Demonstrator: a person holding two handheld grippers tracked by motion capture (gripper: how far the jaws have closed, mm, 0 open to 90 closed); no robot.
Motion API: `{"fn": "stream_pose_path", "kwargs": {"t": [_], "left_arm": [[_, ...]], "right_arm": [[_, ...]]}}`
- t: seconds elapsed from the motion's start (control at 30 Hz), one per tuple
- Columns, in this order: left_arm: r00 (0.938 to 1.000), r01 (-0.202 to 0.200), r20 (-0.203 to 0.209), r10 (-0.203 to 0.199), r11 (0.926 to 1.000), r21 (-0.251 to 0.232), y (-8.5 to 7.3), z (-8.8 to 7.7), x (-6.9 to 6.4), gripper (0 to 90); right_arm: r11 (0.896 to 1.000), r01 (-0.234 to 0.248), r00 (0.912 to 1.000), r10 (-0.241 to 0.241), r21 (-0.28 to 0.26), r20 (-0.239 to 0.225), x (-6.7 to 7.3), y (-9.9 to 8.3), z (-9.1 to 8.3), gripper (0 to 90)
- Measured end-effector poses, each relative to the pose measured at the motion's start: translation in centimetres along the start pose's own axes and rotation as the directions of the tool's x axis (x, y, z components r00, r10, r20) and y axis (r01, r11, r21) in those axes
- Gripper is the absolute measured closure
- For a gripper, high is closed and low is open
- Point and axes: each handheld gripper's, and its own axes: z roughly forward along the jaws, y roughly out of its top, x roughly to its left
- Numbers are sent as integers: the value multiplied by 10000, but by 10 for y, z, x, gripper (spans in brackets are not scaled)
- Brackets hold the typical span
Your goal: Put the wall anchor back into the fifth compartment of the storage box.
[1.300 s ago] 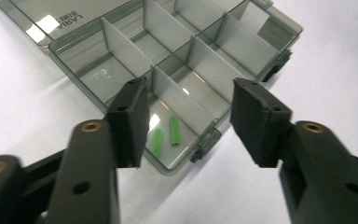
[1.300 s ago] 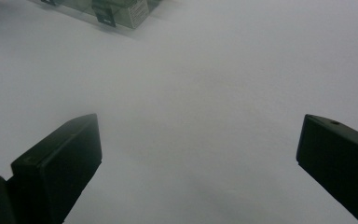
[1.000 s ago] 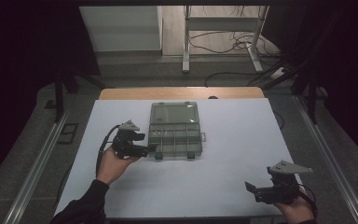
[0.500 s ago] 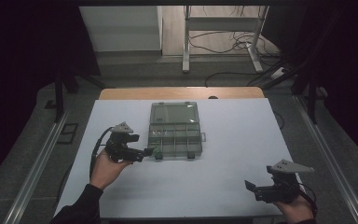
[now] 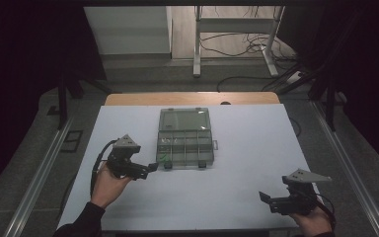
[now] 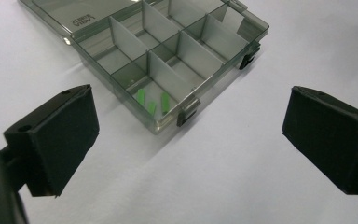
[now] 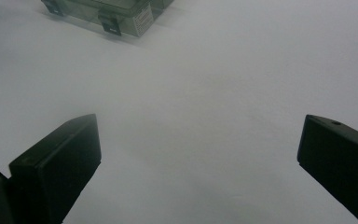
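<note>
A clear grey compartment box (image 5: 185,148) lies mid-table, its lid (image 5: 184,119) folded back flat on the far side. A few small green pieces (image 5: 165,157) sit in its front left compartment, green pieces (image 6: 153,103) that the left gripper view looks straight at. My left gripper (image 5: 150,168) hovers just off the box's front left corner; its jaws have just been opening and now stand wide, left gripper (image 6: 191,116) with nothing between them. My right gripper (image 5: 265,197) rests near the table's front right corner, open and empty, right gripper (image 7: 200,135) above bare white surface.
The white table sheet (image 5: 237,158) spreads wide around the box. A wooden strip (image 5: 192,98) edges the far side. Metal rails (image 5: 37,173) run along both sides, and a desk frame with cables (image 5: 237,47) stands on the floor beyond.
My left gripper has drawn back a little from the box's front left corner toward the near side, and its jaws have spread wider. The right gripper has stayed put.
</note>
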Motion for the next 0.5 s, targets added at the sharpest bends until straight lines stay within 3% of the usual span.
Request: {"fn": "stream_pose_path", "kwargs": {"t": [0.5], "left_arm": [[9993,-212,-318,207,9996,-166,-13,-15,-9,13]], "right_arm": [[10000,6,10000,-6,-77,41,0,0,0,0]]}}
